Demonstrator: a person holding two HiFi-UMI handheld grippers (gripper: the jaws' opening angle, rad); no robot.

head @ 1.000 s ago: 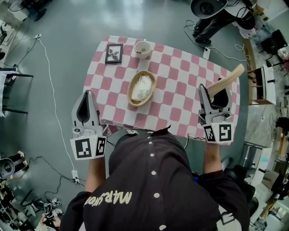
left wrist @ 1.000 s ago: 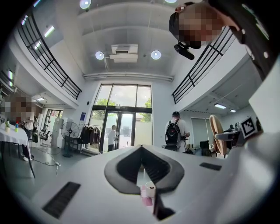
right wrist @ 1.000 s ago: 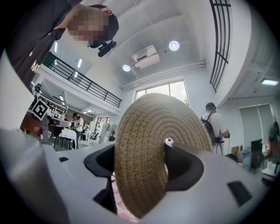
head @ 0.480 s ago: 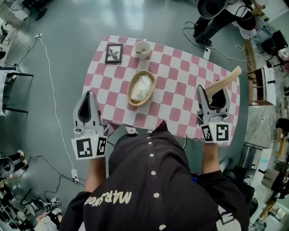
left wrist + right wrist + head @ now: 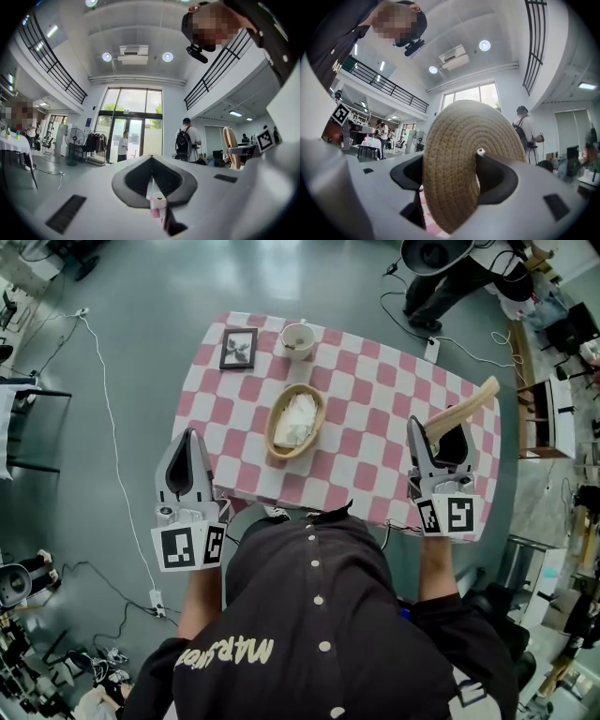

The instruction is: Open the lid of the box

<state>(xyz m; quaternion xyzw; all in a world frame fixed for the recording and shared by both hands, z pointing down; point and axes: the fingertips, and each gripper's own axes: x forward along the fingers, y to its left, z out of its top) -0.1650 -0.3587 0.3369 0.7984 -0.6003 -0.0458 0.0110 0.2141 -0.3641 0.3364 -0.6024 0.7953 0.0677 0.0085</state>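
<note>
The box is an oval woven basket (image 5: 294,422) in the middle of the checked table, uncovered, with white cloth or paper inside. Its round woven lid (image 5: 461,410) is off and tilted on edge above the table's right side. My right gripper (image 5: 441,432) is shut on it. In the right gripper view the lid (image 5: 461,154) fills the space between the jaws of the right gripper (image 5: 452,158), whose pads press both faces. My left gripper (image 5: 187,444) hovers off the table's left front corner, shut and holding nothing. In the left gripper view the left gripper (image 5: 151,158) points up into the room.
A pink and white checked cloth (image 5: 375,409) covers the table. A framed picture (image 5: 237,349) and a white cup (image 5: 296,340) stand at the far edge. Cables run over the grey floor on the left. A person (image 5: 441,273) stands beyond the far right corner.
Both grippers have drifted only a little. The lid stays clamped in the right gripper, and the basket has not moved.
</note>
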